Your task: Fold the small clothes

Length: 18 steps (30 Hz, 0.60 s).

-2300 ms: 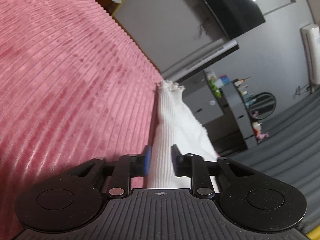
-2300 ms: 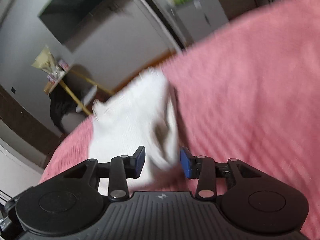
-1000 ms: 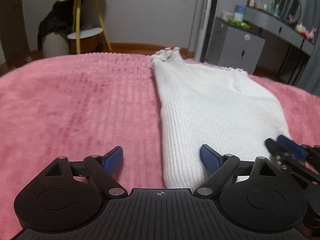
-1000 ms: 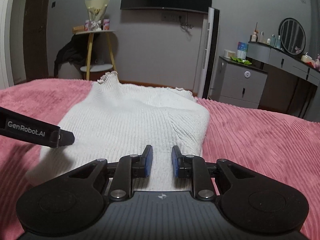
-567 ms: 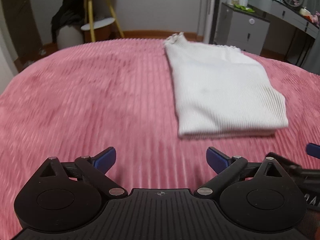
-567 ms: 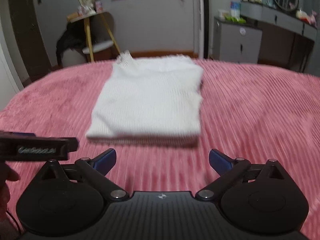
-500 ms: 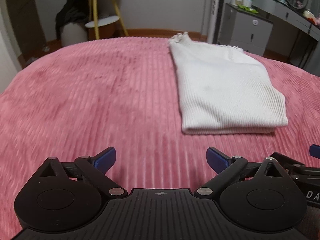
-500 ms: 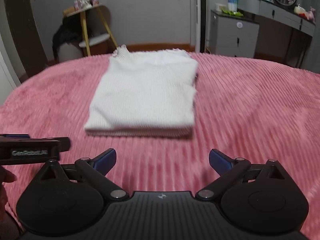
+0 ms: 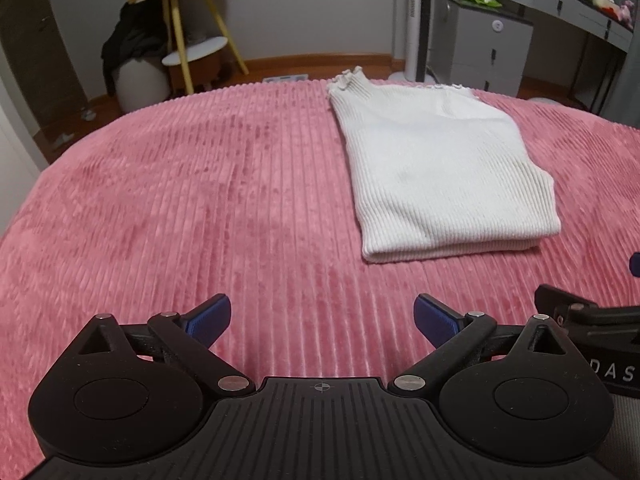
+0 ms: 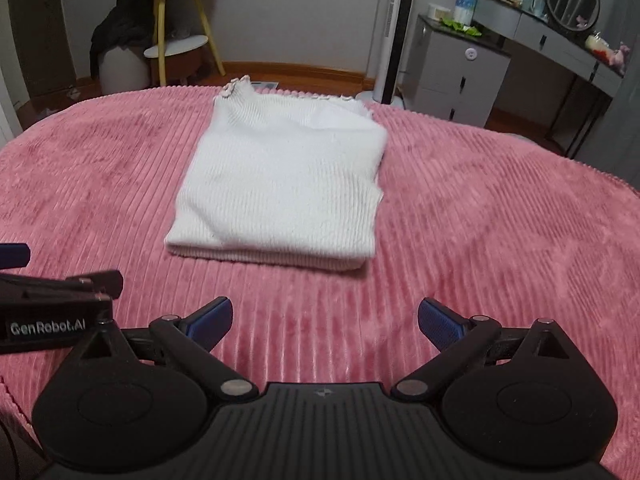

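Left wrist view: at far left, beyond the bed, a yellow-legged side table (image 9: pixel 188 28) stands against the wall with dark clothing (image 9: pixel 128 46) draped beside it. A pink ribbed blanket (image 9: pixel 200 200) covers the bed and fills most of the frame. Near the bottom, the left gripper (image 9: pixel 322 316) hangs over bare blanket with its blue-padded fingers (image 9: pixel 210 316) spread wide and nothing between them. To the right and farther off lies the white ribbed sweater (image 9: pixel 436 172), folded into a neat rectangle, its frilled collar at the far end. A grey drawer cabinet (image 9: pixel 480 44) stands past the bed at far right.

Right wrist view: the left gripper pokes in at the left edge. The right gripper (image 10: pixel 325 320) also hangs over bare blanket, fingers (image 10: pixel 440 322) spread wide, empty. The folded sweater lies flat just beyond it, slightly left of centre, apart from both grippers.
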Available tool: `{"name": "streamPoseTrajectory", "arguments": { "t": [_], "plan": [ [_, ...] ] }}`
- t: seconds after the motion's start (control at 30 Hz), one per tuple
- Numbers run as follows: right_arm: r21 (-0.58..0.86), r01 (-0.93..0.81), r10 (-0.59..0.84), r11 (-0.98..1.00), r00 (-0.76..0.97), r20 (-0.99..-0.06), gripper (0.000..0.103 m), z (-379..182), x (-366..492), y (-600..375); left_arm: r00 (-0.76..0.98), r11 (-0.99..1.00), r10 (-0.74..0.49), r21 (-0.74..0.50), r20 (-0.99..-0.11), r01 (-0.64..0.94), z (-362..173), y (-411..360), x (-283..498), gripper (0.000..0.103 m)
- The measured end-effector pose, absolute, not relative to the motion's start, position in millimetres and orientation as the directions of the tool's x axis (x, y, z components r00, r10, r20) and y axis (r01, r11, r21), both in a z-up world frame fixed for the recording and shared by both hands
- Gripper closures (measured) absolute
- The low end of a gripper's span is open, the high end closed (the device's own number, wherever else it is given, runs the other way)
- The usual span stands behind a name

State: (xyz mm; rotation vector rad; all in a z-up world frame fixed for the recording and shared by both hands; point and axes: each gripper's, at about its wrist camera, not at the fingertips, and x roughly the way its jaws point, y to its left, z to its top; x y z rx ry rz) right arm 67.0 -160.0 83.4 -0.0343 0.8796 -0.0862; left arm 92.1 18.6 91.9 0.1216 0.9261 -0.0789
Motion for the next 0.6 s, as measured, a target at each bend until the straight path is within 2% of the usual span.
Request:
{"name": "streamPoseTrajectory", "arguments": {
  "t": [0.6],
  "plan": [
    [-0.01,0.09,-0.064,0.996,0.619,-0.783,0.004,87.1,73.2,-169.1,0.591,0.992,-0.028,0.052,-0.806,0.117,93.0,19.4,97.9,0.002]
  ]
}}
